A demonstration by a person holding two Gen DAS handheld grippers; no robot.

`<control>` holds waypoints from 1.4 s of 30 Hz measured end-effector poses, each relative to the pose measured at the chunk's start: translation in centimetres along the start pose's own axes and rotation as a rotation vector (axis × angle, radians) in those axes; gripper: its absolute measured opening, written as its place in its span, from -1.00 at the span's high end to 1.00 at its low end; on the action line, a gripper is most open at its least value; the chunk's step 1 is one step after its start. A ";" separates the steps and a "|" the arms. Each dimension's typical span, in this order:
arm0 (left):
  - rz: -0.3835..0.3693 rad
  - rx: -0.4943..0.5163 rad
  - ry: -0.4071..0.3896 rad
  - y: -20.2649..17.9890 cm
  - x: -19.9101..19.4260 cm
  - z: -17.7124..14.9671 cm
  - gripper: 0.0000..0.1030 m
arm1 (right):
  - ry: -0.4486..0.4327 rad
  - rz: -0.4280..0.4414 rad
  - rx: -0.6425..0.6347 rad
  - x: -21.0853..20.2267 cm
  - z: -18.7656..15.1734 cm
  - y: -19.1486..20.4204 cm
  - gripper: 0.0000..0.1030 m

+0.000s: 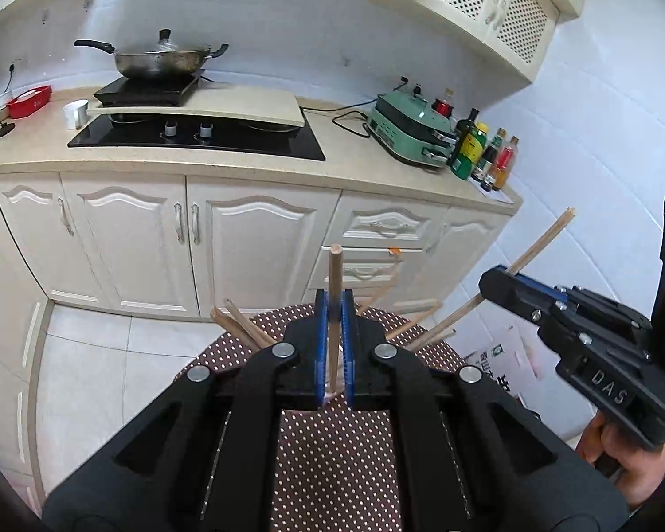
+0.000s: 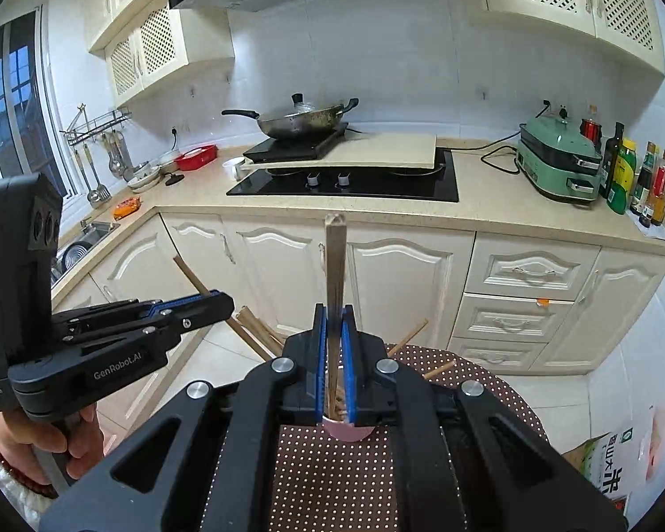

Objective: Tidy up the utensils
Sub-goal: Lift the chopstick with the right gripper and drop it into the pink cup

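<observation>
My left gripper (image 1: pixel 334 310) is shut on one wooden chopstick (image 1: pixel 335 266) that stands upright above the brown dotted tablecloth (image 1: pixel 332 452). Behind its fingers several more chopsticks (image 1: pixel 244 326) fan outwards. To the right, my right gripper (image 1: pixel 501 281) is shut on a slanting chopstick (image 1: pixel 543 239). In the right wrist view that gripper (image 2: pixel 334 323) pinches a pale square-ended chopstick (image 2: pixel 334 261) above a pink cup (image 2: pixel 352 433) holding other chopsticks (image 2: pixel 261 332). The left gripper (image 2: pixel 219 301) is at the left, a chopstick (image 2: pixel 190 275) through its tips.
Beyond the table runs a cream kitchen counter (image 2: pixel 487 204) with a black hob (image 2: pixel 346 186), a wok (image 2: pixel 301 122), a green appliance (image 2: pixel 558 162) and bottles (image 2: pixel 625 177). A sink (image 2: pixel 84 239) lies left. A rice bag (image 2: pixel 607 465) stands on the floor at the right.
</observation>
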State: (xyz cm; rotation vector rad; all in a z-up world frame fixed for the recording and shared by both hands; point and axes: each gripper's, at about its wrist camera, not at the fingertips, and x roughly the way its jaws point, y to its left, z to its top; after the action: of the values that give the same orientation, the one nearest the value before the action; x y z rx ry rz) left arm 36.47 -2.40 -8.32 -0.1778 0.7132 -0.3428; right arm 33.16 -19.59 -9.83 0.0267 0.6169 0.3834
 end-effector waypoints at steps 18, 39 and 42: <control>0.017 -0.003 0.156 2.4 5.9 -3.2 0.88 | 0.134 -0.011 -0.007 4.6 -3.1 0.7 0.89; -0.002 0.024 0.252 3.2 7.1 -5.3 0.87 | 0.294 -0.057 0.025 8.8 -6.6 1.7 0.85; -0.005 0.036 0.268 3.4 6.9 -5.4 0.86 | 0.307 -0.055 0.054 9.0 -7.0 1.6 0.85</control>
State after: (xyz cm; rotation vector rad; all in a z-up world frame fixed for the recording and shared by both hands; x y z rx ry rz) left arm 38.58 -2.01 -17.50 -0.1003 0.9703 -0.3882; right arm 35.34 -15.55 -20.36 0.0026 0.9297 0.3197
